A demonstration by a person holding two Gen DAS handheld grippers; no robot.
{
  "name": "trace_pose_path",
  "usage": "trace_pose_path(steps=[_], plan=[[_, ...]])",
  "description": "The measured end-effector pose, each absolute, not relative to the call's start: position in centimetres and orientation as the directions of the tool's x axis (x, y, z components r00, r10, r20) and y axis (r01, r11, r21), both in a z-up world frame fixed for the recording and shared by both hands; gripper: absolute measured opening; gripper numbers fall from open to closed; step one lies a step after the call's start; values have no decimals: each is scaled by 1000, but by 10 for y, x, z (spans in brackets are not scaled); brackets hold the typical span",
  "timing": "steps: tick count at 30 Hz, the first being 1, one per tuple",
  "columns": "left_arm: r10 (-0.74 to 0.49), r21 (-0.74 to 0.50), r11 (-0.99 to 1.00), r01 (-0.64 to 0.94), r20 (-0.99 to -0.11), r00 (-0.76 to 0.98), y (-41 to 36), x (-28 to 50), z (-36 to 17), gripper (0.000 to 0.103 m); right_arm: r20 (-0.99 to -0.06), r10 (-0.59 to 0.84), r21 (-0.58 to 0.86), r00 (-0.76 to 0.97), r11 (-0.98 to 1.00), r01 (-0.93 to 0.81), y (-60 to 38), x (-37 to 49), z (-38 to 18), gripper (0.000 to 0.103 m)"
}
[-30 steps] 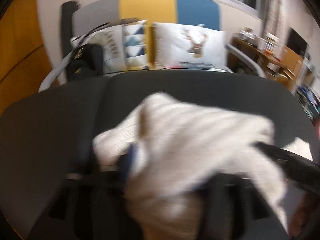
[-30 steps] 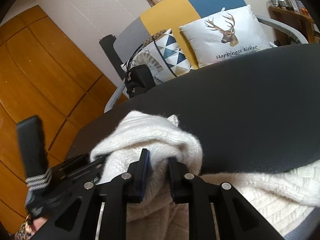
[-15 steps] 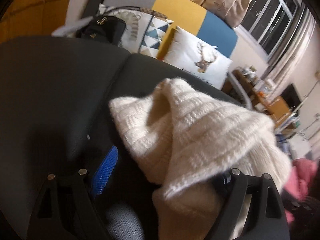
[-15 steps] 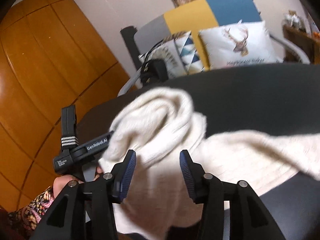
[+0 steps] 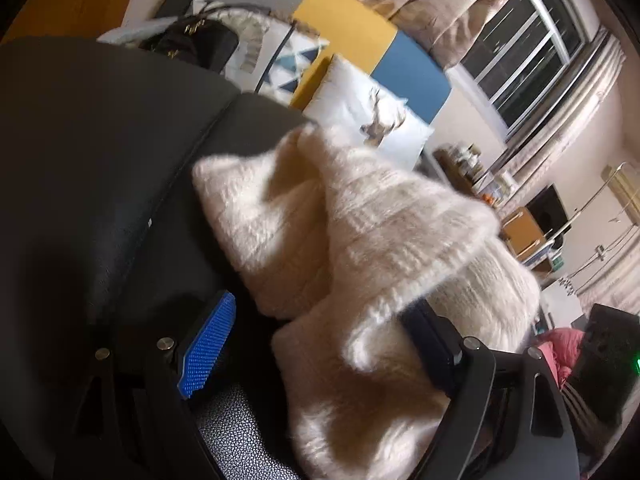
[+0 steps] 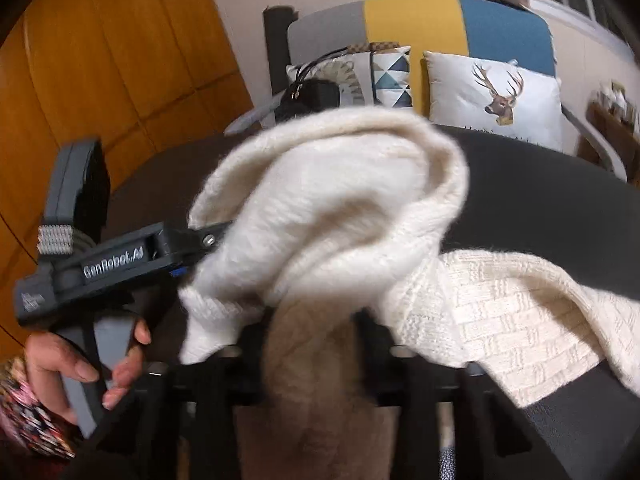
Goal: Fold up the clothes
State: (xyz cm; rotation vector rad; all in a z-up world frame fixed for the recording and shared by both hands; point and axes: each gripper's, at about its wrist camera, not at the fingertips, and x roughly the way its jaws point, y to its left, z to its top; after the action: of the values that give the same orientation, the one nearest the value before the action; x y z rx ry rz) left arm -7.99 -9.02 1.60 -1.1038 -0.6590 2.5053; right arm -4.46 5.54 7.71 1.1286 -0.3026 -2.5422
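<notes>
Left wrist view shows the cream sweater (image 5: 360,240) bunched on the dark cushion (image 5: 100,140), heaped towards its right side, with the left gripper (image 5: 316,340) spread wide: its blue pad (image 5: 206,344) is bare and clear of the knit, while a fold drapes over the other finger. Right wrist view has the right gripper (image 6: 316,320) just closed again, pinching a thick fold of the sweater (image 6: 340,208), and a hand (image 6: 80,368) holding the left gripper's handle beside it.
</notes>
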Motion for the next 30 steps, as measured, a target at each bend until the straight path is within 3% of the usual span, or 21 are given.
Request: trace_pose_path(steps=[9, 16, 20, 23, 25, 27, 30], plan=[[527, -468, -837, -283, -552, -646, -65, -49, 23, 87, -560, -568, 680, -603, -731, 57, 107, -52, 46, 18], [543, -494, -827, -269, -579, -608, -45, -65, 20, 88, -531, -605, 704, -593, -705, 89, 109, -55, 37, 20], [535, -480, -838, -260, -625, -569, -30, -84, 10, 102, -518, -605, 702, -605, -705, 103, 110, -53, 35, 22], [564, -538, -813, -223, -635, -528, -29, -97, 0, 101, -491, -614, 711, -618, -693, 123, 112, -51, 32, 25], [558, -513, -822, -248, -633, -537, -25, -96, 0, 93, -482, -612, 707, -628, -694, 134, 112, -49, 31, 25], [562, -489, -823, -288, -632, -534, -21, -93, 5, 66, -504, -591, 674, -629, -725, 141, 107, -50, 32, 24], [590, -499, -805, -320, -620, -517, -23, -91, 17, 47, -509, -575, 653, -641, -743, 147, 106, -49, 42, 20]])
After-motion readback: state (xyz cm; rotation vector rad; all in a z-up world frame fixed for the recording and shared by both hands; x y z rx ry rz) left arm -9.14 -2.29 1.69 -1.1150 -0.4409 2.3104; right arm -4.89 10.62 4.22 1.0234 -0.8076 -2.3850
